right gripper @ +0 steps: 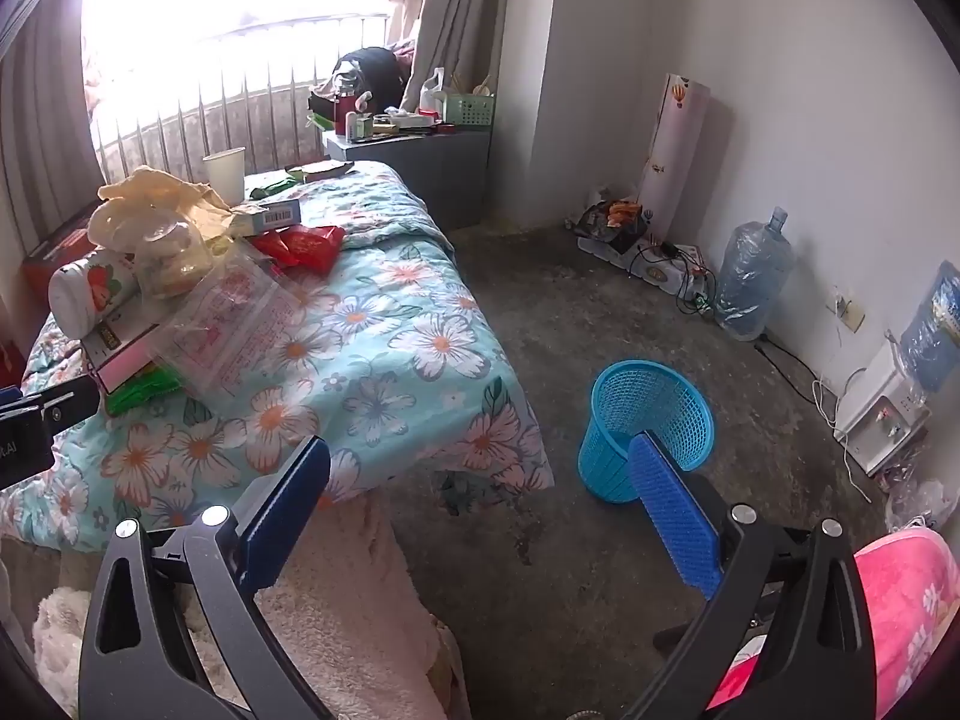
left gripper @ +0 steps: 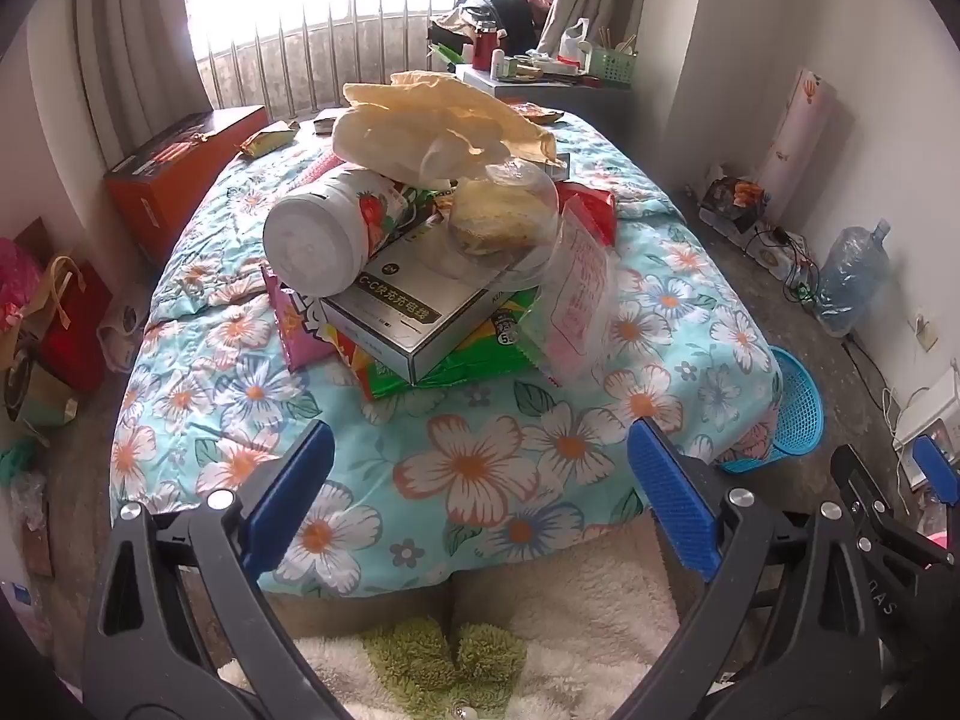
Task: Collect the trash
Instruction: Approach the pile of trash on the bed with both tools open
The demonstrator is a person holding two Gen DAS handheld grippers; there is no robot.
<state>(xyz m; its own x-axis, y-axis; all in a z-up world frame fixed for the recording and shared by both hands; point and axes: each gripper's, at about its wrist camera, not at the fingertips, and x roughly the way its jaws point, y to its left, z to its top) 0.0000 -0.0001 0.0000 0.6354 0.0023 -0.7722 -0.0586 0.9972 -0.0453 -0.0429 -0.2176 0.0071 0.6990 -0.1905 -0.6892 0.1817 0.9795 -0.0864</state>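
Observation:
A pile of trash sits on the floral bedspread: a white strawberry jar on its side, a grey box, a clear domed food container, a clear plastic bag, green and pink wrappers and a crumpled yellow bag. The pile also shows in the right wrist view. A blue mesh bin stands on the floor right of the bed. My left gripper is open and empty, in front of the pile. My right gripper is open and empty, left of the bin.
A white paper cup and red packets lie further back on the bed. An orange box stands at the far left. A water jug, cables and a power strip lie along the right wall. A cluttered desk stands behind the bed.

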